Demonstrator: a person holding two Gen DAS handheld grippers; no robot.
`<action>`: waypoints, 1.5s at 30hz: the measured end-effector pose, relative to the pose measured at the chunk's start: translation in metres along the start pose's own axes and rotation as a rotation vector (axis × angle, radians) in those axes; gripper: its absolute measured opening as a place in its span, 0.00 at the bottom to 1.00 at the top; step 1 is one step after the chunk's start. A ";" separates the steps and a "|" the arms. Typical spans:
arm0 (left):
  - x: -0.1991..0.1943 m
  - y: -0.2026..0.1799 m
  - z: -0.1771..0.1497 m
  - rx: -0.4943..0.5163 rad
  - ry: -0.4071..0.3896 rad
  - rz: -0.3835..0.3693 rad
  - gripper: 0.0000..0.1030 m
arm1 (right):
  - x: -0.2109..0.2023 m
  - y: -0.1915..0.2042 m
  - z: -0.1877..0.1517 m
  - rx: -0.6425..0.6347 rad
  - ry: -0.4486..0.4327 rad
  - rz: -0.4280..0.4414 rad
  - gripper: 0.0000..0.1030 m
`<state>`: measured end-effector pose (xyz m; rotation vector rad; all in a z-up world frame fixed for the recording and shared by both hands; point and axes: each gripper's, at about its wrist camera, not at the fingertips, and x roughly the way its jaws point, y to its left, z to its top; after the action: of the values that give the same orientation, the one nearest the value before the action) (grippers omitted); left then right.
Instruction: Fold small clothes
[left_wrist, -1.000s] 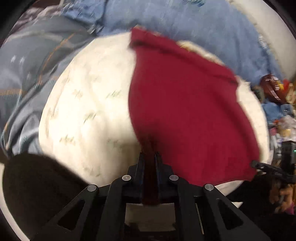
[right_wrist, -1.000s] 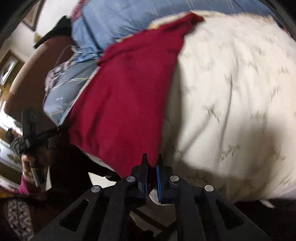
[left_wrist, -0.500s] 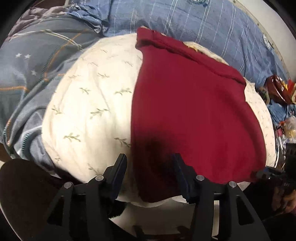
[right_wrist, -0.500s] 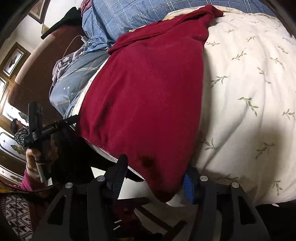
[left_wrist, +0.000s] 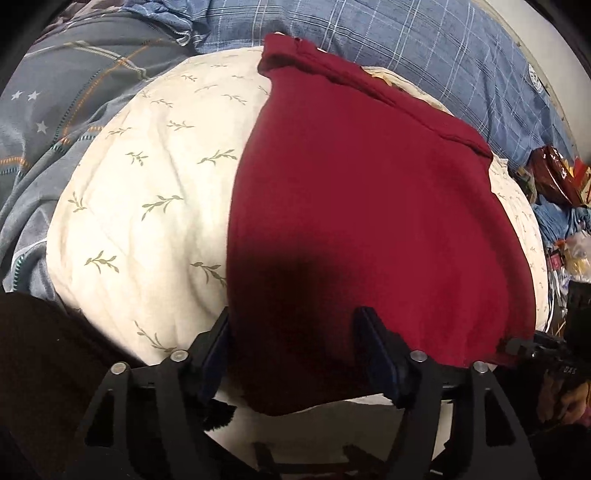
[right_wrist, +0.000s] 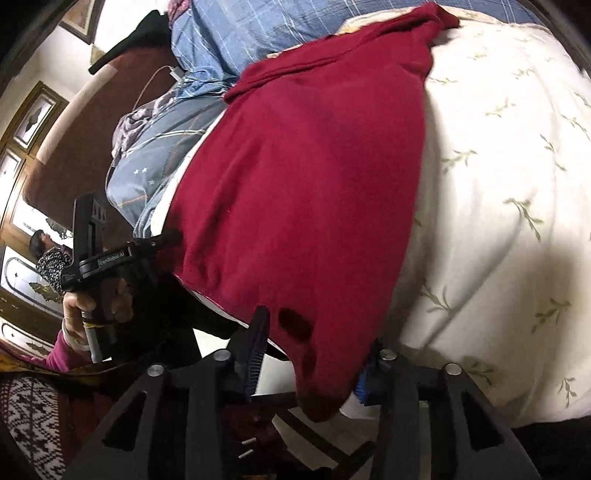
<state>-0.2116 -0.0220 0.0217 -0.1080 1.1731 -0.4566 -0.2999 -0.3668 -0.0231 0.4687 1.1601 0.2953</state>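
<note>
A dark red garment (left_wrist: 362, 206) lies spread flat on a cream quilt with a leaf print (left_wrist: 147, 192), its near hem hanging over the quilt's front edge. My left gripper (left_wrist: 293, 325) straddles the hem's left corner and its jaws are opening; the pads stand clear of the cloth. In the right wrist view the red garment (right_wrist: 306, 177) shows its other near corner hanging between the fingers of my right gripper (right_wrist: 316, 339). Those jaws are closing slightly, with a gap still showing at the left pad. The left gripper (right_wrist: 162, 240) shows at the hem there, held by a hand (right_wrist: 79, 302).
A blue plaid blanket (left_wrist: 424, 55) lies behind the quilt and a grey star-print duvet (left_wrist: 66, 96) to its left. Snack packets (left_wrist: 554, 177) clutter the far right. A brown headboard (right_wrist: 85, 147) and framed pictures (right_wrist: 33, 118) stand left in the right wrist view.
Both grippers were shut on the red garment's near corners; both have since opened and let go. The garment now lies settled on the quilt, its hem draped over the edge.
</note>
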 end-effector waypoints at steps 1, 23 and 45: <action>0.001 -0.001 0.000 0.003 0.000 -0.002 0.69 | 0.000 -0.001 0.000 0.003 -0.001 0.002 0.44; 0.008 -0.007 0.008 -0.008 0.028 0.005 0.73 | -0.003 -0.001 -0.005 0.030 -0.003 0.028 0.23; 0.009 -0.013 0.000 0.025 0.010 0.027 0.73 | 0.006 0.003 -0.006 0.023 -0.009 0.042 0.19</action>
<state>-0.2125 -0.0375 0.0185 -0.0682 1.1769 -0.4487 -0.3032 -0.3604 -0.0285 0.5151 1.1471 0.3162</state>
